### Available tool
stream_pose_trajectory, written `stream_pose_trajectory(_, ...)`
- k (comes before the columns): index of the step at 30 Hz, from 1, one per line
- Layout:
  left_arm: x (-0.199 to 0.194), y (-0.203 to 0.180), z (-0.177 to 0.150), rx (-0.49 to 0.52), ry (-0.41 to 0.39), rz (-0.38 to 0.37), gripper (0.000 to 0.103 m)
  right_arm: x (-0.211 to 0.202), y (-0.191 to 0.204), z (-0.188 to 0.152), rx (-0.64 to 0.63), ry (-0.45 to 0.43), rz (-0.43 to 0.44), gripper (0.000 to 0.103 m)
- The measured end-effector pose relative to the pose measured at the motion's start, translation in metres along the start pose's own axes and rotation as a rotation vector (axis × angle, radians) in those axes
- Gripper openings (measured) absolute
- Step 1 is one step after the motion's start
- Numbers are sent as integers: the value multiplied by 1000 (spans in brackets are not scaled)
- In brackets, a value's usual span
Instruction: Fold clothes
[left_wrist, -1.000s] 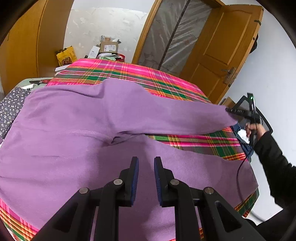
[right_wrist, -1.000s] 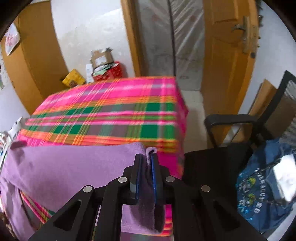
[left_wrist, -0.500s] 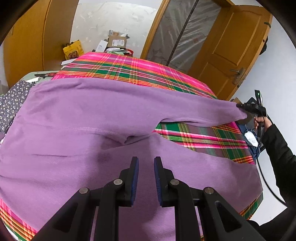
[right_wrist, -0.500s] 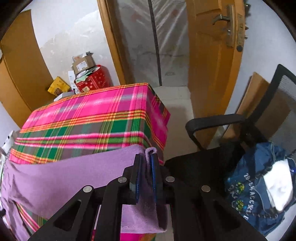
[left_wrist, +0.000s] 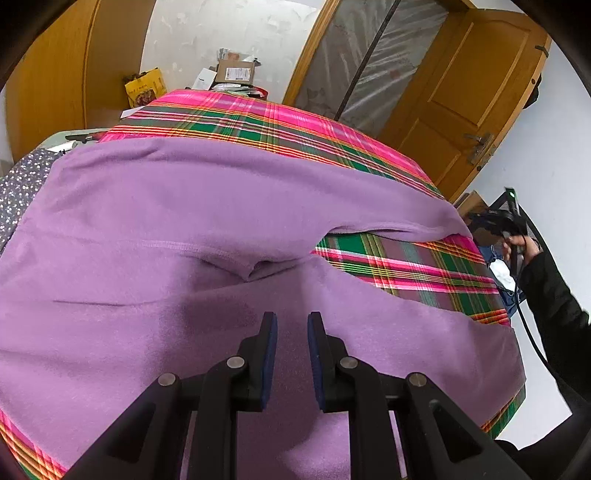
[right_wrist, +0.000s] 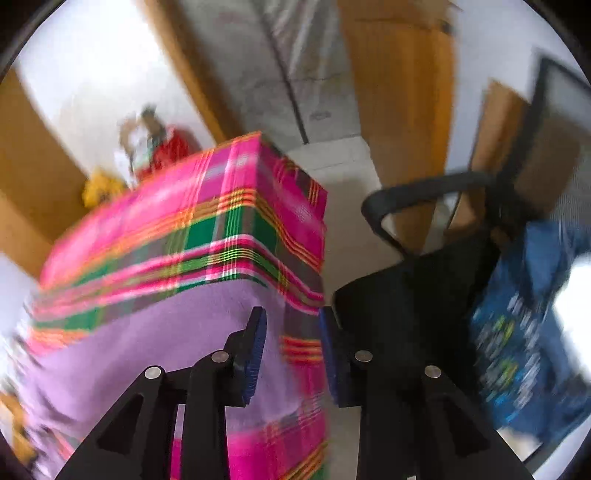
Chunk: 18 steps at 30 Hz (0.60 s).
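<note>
A purple sweater (left_wrist: 184, 221) lies spread over the plaid-covered table (left_wrist: 406, 258), its sleeve (left_wrist: 369, 206) stretched out to the table's right edge. My left gripper (left_wrist: 291, 321) hovers open just above the sweater's body, nothing pinched between its pads. In the left wrist view my right gripper (left_wrist: 495, 221) sits in a hand just past the sleeve's end. In the blurred right wrist view my right gripper (right_wrist: 291, 317) has its jaws opening with nothing between them; the sleeve end (right_wrist: 166, 332) lies on the table corner below.
A black office chair (right_wrist: 424, 288) with a blue garment (right_wrist: 528, 332) on it stands right of the table. A grey dotted garment (left_wrist: 18, 184) lies at the table's left. Boxes (left_wrist: 232, 70) sit on the floor beyond; wooden doors (left_wrist: 472, 92) stand behind.
My right gripper carried the sleeve cuff out to the right, rolled, and let it go; its jaws spread apart. The sleeve now lies flat. The left gripper barely shifted.
</note>
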<state>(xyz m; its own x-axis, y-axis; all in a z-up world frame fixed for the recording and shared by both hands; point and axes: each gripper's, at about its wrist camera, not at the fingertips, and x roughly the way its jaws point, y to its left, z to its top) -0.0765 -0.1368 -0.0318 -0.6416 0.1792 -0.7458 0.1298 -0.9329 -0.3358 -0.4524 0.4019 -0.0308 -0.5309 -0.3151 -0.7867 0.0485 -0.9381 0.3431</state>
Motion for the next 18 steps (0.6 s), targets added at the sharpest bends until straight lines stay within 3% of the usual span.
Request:
stream_pose_trajectory(6, 5, -7, 0, 21, 10, -28, 17, -3, -42, -55, 283, 51, 258, 31)
stream_pose_trajectory(9, 6, -13, 0, 32, 14, -33, 17, 12, -46, -74, 374, 109, 352, 33)
stream_pose_trajectory(11, 5, -16, 0, 38, 13, -35, 17, 15, -45, -80, 429, 101, 417, 33)
stream_pose_trajectory(18, 2, -20, 0, 45, 10, -25, 17, 37, -48, -75, 558, 65, 511, 33)
